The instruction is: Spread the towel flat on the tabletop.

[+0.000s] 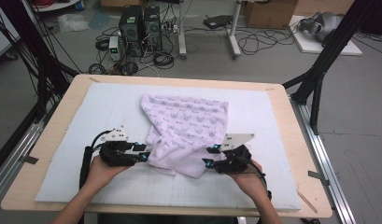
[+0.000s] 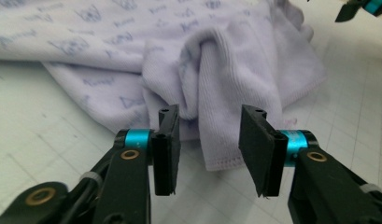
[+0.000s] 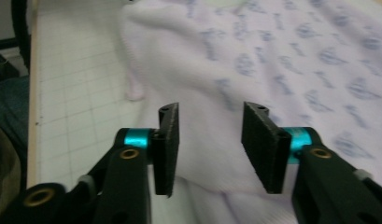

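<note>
1. A lavender printed towel [image 1: 185, 130] lies crumpled at the centre of the high view, on a white gridded mat [image 1: 86, 116].
2. Your left gripper [image 1: 144, 155] sits at the towel's lower left edge, jaws apart; in the left gripper view a hemmed fold hangs between them, ungripped.
3. Your right gripper [image 1: 208, 156] sits at the lower right edge, jaws parted over the cloth.
</note>
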`<action>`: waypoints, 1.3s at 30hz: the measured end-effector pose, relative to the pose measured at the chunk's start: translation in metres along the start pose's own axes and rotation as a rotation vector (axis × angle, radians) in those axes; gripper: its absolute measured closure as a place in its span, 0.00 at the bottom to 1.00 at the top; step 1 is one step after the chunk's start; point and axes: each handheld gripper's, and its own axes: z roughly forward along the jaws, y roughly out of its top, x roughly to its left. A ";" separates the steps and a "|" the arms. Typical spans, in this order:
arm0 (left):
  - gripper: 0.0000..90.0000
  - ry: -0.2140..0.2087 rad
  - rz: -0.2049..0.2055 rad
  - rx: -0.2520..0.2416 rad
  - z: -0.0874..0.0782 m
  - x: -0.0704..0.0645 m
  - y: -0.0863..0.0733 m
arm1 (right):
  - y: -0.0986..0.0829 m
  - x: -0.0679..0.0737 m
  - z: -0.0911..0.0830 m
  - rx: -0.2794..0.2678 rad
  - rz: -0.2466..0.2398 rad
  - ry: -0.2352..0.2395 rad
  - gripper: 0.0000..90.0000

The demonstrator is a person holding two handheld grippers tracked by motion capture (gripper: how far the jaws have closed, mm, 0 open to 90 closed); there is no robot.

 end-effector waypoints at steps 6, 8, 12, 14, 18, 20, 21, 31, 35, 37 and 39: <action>0.62 -0.032 0.009 0.051 0.026 -0.003 -0.003 | -0.003 0.009 0.044 0.112 -0.032 0.038 0.59; 0.70 -0.045 0.023 0.065 0.031 -0.003 -0.003 | -0.008 0.009 0.054 0.144 -0.029 0.038 0.64; 0.94 -0.046 0.071 0.068 0.034 -0.007 -0.003 | -0.011 0.012 0.060 0.154 -0.042 0.036 0.84; 0.95 -0.044 0.070 0.056 0.030 -0.008 -0.003 | -0.012 0.011 0.057 0.158 -0.037 0.054 0.96; 0.96 -0.033 0.066 0.001 0.010 -0.012 0.001 | -0.011 0.012 0.043 0.145 -0.019 0.084 0.97; 0.96 -0.035 0.072 -0.021 -0.005 -0.015 0.005 | -0.008 0.016 0.029 0.096 -0.017 0.083 0.97; 0.96 -0.032 0.077 -0.031 -0.012 -0.017 0.007 | -0.006 0.019 0.022 0.075 -0.019 0.080 0.97; 0.72 -0.135 0.117 -0.074 -0.038 -0.035 0.023 | -0.004 0.040 -0.048 0.005 -0.044 0.049 0.97; 0.71 -0.134 0.083 -0.065 -0.024 -0.028 0.014 | -0.029 0.036 -0.061 0.086 -0.006 0.061 0.97; 0.72 -0.133 0.073 -0.051 -0.015 -0.025 0.010 | -0.043 0.032 -0.062 0.105 0.017 0.097 0.91; 0.73 -0.139 0.065 -0.021 -0.003 -0.023 0.006 | -0.050 0.028 -0.063 0.076 0.042 0.090 0.85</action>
